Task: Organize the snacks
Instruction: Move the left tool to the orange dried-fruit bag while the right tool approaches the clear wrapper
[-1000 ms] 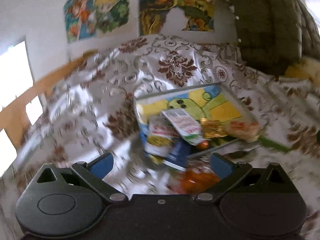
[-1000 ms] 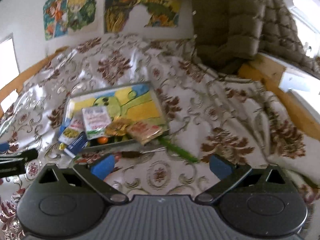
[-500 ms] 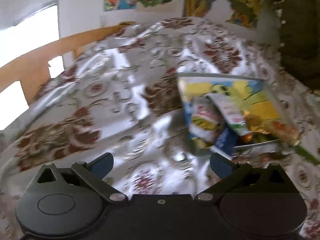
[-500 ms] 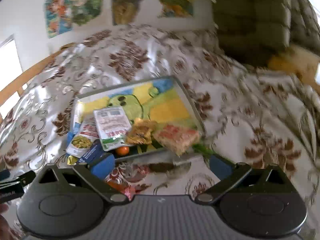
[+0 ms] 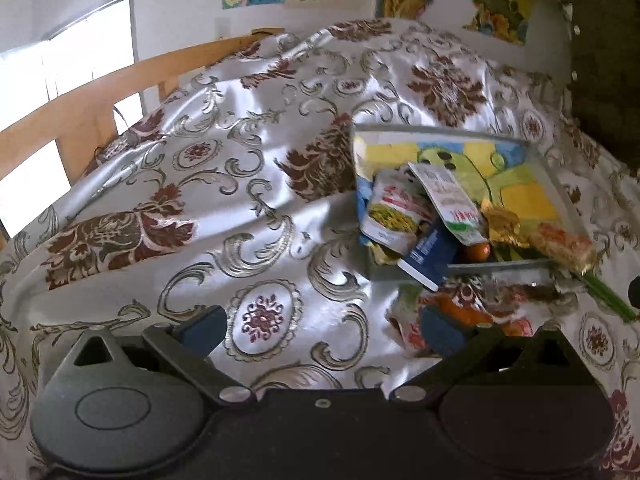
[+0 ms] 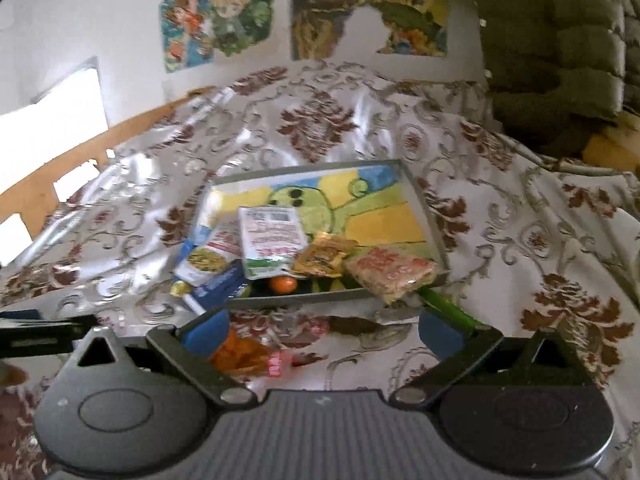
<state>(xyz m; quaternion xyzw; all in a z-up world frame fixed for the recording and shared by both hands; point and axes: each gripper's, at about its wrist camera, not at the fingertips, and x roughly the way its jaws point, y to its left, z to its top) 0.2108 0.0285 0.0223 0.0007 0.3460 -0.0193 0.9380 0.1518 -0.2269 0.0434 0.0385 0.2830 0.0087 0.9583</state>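
Holding snack packets heaped nearside, painted tray (bedspread-borne), both hand-held grippers gaping, empty.

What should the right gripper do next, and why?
Probably ease the right gripper down and a little left onto the orange packet. Both grippers are open and empty, the tray already holds most snacks, and that packet lies loose on the bedspread in front of the tray, just by the right gripper's left finger.
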